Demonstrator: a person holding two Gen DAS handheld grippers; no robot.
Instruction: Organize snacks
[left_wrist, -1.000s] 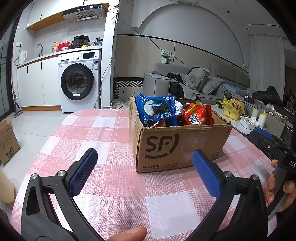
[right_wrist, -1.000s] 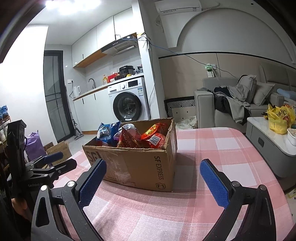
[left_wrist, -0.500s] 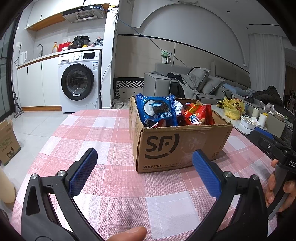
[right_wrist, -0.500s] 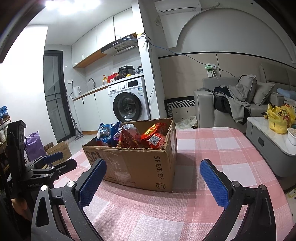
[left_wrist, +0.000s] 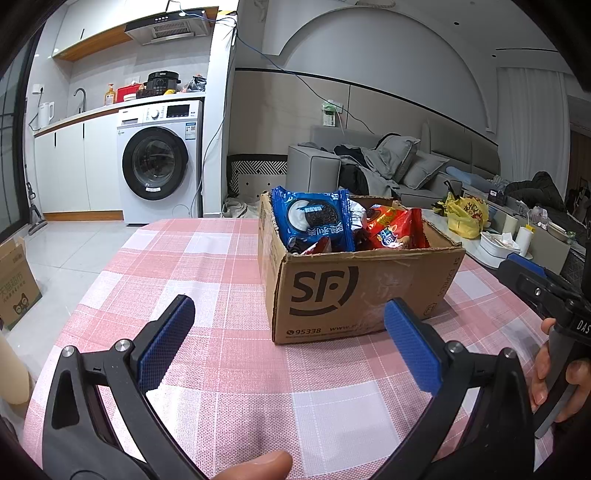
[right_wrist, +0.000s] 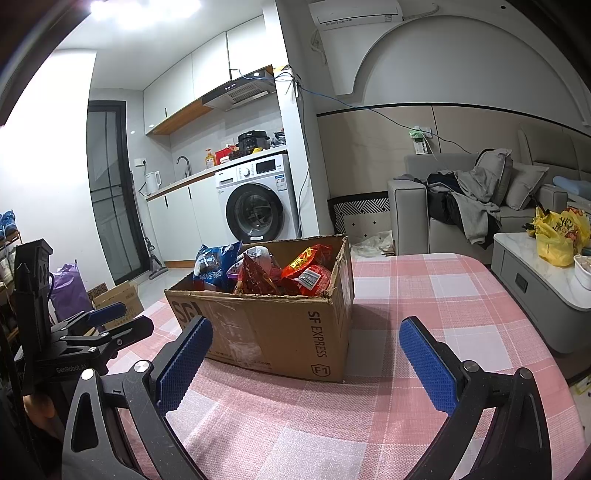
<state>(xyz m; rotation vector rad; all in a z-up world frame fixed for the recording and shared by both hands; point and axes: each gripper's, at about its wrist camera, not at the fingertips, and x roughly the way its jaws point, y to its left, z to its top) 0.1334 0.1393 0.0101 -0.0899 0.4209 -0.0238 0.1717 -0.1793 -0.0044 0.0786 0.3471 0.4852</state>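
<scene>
Left wrist view: the left gripper has its fingers spread wide and empty, low over the pink checked counter; the cardboard box stands ahead of them and a little toward the right finger, its printed long side facing the camera, its long axis running across the fingers' line of reach; snack packets stand upright inside it, a blue cookie packet at the near left corner and a red packet beside it toward the right; the right gripper shows at the right edge, held in a hand.

Right wrist view: the right gripper is likewise wide open with nothing between its fingers; here the cardboard box sits ahead and nearer the left finger, one corner turned toward the camera; red packets fill the near end, the blue cookie packet the far left.

Judging from both views, neither gripper is clearly nearer the box; the blue packet lies on the left gripper's side, the red ones on the right's; either reach must go forward and over the box rim, then down onto a packet's top edge.
</scene>
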